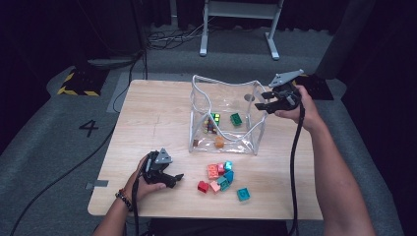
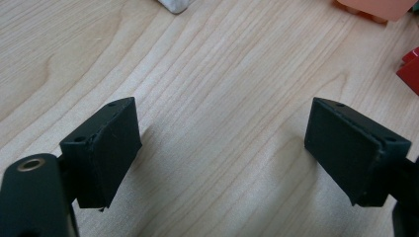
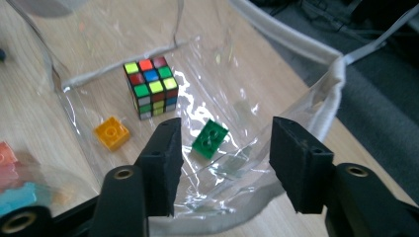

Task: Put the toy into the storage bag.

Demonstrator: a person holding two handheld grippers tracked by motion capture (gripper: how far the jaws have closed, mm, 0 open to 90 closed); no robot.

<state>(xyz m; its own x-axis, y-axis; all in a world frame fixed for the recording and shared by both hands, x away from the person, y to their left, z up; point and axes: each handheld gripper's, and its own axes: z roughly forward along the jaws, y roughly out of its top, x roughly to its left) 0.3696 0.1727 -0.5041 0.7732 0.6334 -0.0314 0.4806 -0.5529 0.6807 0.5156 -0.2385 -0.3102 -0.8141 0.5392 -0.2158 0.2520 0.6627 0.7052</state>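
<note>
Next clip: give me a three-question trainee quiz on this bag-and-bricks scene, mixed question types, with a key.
1. True or false: the green brick lies inside the clear bag.
2. Which thing stands in the bag beside the orange brick? A) a puzzle cube B) a cup C) a spoon
3. Fill in: the left gripper rests on the table with its fingers ____.

Key:
1. True; it lies on the bag's floor, below the open right gripper.
2. A, the puzzle cube.
3. Open, with only bare wood between them.
</note>
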